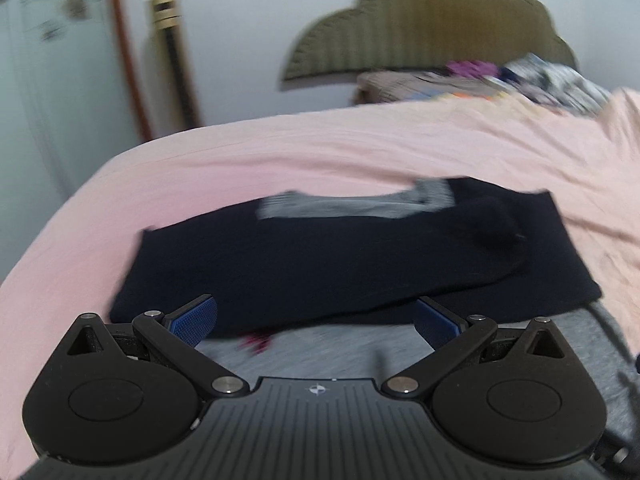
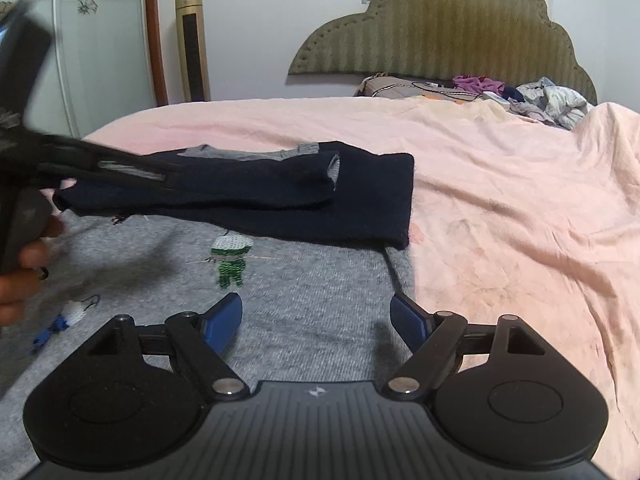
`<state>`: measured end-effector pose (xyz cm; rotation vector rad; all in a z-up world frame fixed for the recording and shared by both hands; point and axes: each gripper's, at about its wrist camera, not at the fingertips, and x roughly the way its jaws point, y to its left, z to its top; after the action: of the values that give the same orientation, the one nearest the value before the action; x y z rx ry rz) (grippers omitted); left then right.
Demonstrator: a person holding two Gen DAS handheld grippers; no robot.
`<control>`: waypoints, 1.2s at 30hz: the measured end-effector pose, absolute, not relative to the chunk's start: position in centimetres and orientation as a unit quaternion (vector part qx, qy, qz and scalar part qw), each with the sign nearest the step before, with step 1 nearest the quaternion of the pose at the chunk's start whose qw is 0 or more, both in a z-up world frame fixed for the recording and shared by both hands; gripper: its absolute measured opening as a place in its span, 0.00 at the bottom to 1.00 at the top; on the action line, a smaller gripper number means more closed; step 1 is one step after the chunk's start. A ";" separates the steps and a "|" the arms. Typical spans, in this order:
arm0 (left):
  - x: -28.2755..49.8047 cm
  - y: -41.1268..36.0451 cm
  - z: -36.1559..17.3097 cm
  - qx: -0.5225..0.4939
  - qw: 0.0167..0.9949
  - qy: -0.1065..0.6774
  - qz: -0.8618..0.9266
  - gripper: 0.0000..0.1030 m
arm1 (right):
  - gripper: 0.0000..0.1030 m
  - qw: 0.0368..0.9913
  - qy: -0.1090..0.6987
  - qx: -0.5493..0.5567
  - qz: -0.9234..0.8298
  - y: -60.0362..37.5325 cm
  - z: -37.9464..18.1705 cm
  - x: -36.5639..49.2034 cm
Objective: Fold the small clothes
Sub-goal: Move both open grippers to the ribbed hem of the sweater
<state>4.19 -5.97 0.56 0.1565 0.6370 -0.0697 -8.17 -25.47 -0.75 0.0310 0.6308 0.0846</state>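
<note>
Grey sweater (image 2: 312, 304): flat on pink bedsheet (image 2: 500, 184), navy sleeves (image 2: 280, 196) crossed over chest, ready for next fold. Left gripper (image 1: 316, 320): spread wide, empty, at sleeve edge. Right gripper (image 2: 316, 320): wide open, empty, above hem.

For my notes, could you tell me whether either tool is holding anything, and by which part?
Nothing is held: the left tool and right tool are both open above the sweater.

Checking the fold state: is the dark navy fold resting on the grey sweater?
Touching. The right wrist view shows the dark navy fold lying across the grey sweater, its near edge overlapping the knit with no gap.
</note>
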 end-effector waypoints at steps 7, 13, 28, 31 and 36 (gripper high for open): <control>1.0 5.3 2.7 -0.005 0.948 0.309 0.077 1.00 | 0.79 0.946 0.314 0.056 0.064 -26.9 -0.7 -9.6; -2.0 15.5 5.4 0.002 0.936 0.277 0.217 1.00 | 0.79 0.944 0.321 0.053 0.048 -28.9 -0.7 -11.2; -6.5 23.7 6.7 -0.033 0.938 0.335 0.089 1.00 | 0.79 0.936 0.343 0.064 0.046 -29.9 -1.2 -12.4; -7.1 20.8 5.0 -0.002 0.936 0.352 -0.004 1.00 | 0.79 0.935 0.344 0.061 0.051 -30.0 -1.2 -12.8; -8.3 17.5 2.8 0.029 0.920 0.378 -0.103 0.93 | 0.78 0.932 0.350 0.064 0.065 -30.8 -1.2 -14.1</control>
<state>-8.26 17.54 2.82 0.0595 0.7763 -0.2107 -14.11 -30.80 -1.25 0.1305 0.7165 0.1323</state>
